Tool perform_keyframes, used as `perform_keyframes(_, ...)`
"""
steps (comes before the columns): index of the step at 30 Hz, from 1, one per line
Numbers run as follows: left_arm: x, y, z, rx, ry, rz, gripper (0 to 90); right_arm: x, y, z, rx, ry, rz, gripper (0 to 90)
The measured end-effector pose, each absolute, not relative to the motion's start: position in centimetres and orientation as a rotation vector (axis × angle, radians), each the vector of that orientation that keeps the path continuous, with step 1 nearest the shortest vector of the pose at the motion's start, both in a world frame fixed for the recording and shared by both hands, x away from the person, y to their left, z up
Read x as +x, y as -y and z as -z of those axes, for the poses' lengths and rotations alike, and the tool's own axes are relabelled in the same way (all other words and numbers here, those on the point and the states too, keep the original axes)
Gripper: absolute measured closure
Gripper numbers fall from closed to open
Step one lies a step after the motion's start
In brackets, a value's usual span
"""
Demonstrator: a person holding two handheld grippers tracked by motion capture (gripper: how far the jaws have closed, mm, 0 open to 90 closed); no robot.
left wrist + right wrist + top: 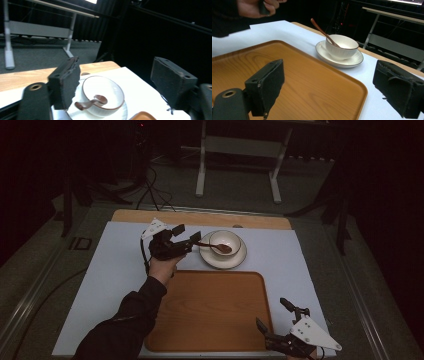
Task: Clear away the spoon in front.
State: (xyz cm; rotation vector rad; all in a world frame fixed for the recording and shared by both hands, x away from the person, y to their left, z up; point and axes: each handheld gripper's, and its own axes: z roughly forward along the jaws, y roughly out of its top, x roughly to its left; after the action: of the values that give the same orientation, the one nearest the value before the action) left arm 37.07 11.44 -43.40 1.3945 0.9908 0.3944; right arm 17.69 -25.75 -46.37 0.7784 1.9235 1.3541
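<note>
Bench [120, 285]: covered by a pale sheet, with a bare wooden strip showing along its far edge.

Tray [210, 312]: orange-brown wood, rounded corners, lying flat on the near half of the bench and carrying nothing. Its far edge sits just beside the saucer; the two are not seen to touch.

Saucer [240, 259]: white, round, set on the sheet just beyond the tray's far edge, roughly centred across the bench. The right gripper view confirms it flat on the sheet.

Bowl [231, 239]: white with a thin dark rim and ribbed outer wall, standing upright in the middle of the saucer.

Spoon [215, 246]: brown. Its head rests inside the bowl; the handle leans over the bowl's rim and slopes up toward the person's left.

Left gripper [189, 236]: held above the bench just left of the bowl, pointing at it. Its jaws are apart. In the left gripper view the spoon's handle end lies close beside one jaw, with bowl and saucer between the two jaws; contact with the handle cannot be determined.

Right gripper [272, 314]: low at the near right corner of the tray, jaws wide apart and gripping nothing, with the tray surface lying between them in its own view.
</note>
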Motion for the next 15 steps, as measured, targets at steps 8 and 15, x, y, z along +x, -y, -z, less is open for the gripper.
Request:
perform_keyframes(8, 38.5, -10.5, 46.2, 1.312, -1.172, -0.393, 29.0, 17.7, 25.7, 46.4, 0.774, -1.931, -1.354, 10.2)
perform_keyframes(15, 39.2, -9.4, 48.3, 1.244, -1.282, -0.336, 29.0, 17.7, 25.7, 46.5, 0.779, -1.934, -1.358, 10.2)
